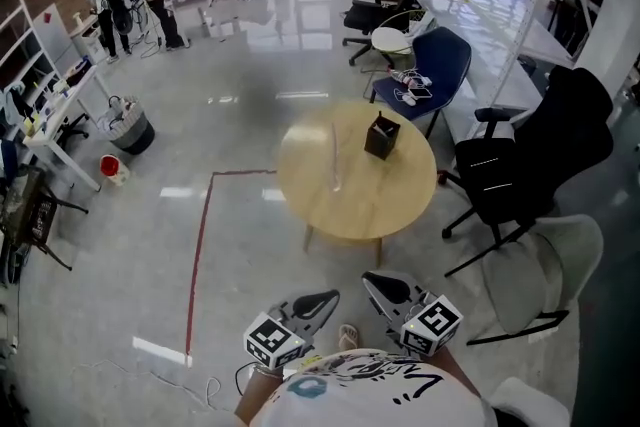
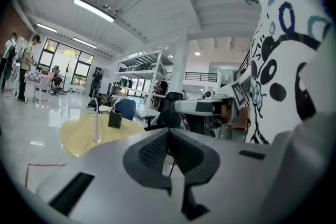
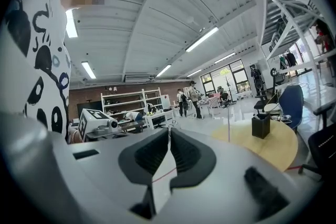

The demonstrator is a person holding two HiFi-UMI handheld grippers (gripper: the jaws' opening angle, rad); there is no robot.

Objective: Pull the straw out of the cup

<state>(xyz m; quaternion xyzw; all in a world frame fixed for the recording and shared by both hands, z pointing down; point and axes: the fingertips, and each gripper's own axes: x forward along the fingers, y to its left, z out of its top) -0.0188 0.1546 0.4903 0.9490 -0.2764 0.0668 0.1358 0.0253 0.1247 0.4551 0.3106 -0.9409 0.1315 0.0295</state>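
Item 1. Round table: pale wood top, smooth, sitting on a glossy grey floor.

Item 2. Cup: clear and tall, standing upright left of the table's centre. Its walls are showing only as faint outlines, and in the right gripper view it is too faint to separate from the tabletop.

Item 3. Straw: thin and pale, rising straight up out of the cup. Its lower end is blurring into the cup.

Item 4. Black box: squarish and matte, with an open top, standing apart from the cup toward the far right of the table. Its contents are not making themselves out.

Item 5. Left gripper: grey shell with dark ribbed pads. Its jaws are pressing tip to tip with nothing between them. It is hovering close to the person's body, well apart from the table.

Item 6. Right gripper: same build, jaws likewise meeting at the tips and holding nothing, hanging just beside the left one.

Item 7. Black office chair: padded, standing to the right of the table.
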